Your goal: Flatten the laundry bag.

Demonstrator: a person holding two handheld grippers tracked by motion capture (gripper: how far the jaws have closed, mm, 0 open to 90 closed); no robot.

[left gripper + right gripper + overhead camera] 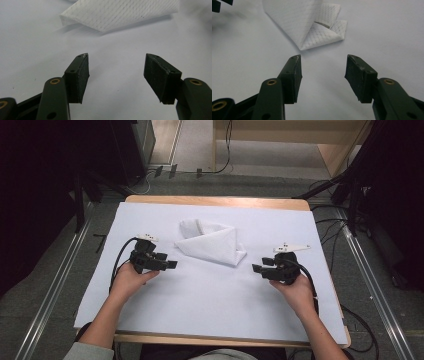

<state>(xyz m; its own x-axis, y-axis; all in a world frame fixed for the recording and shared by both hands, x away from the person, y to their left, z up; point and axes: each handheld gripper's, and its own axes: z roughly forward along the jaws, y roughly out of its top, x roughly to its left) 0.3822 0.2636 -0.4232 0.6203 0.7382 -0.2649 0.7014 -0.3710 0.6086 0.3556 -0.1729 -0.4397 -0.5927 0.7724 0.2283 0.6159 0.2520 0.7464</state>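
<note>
- High view: folded white cloth (212, 243), roughly triangular, lies on the pale sheet (200, 295) between left gripper (172, 265) and right gripper (256, 268).
- Left gripper view: jaws apart, empty; quilted cloth (120, 13) ahead.
- Right gripper view: jaws apart, empty; cloth (307, 22) ahead, layered folds.

Matt quilted white cloth (212, 243)

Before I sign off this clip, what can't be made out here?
- Cloth: its underside and inner layers are hidden by its own folds in the high view.
- Cloth's far end: cut off by the top edge in the left gripper view.
- Left gripper: cropped at the right gripper view's corner.
</note>
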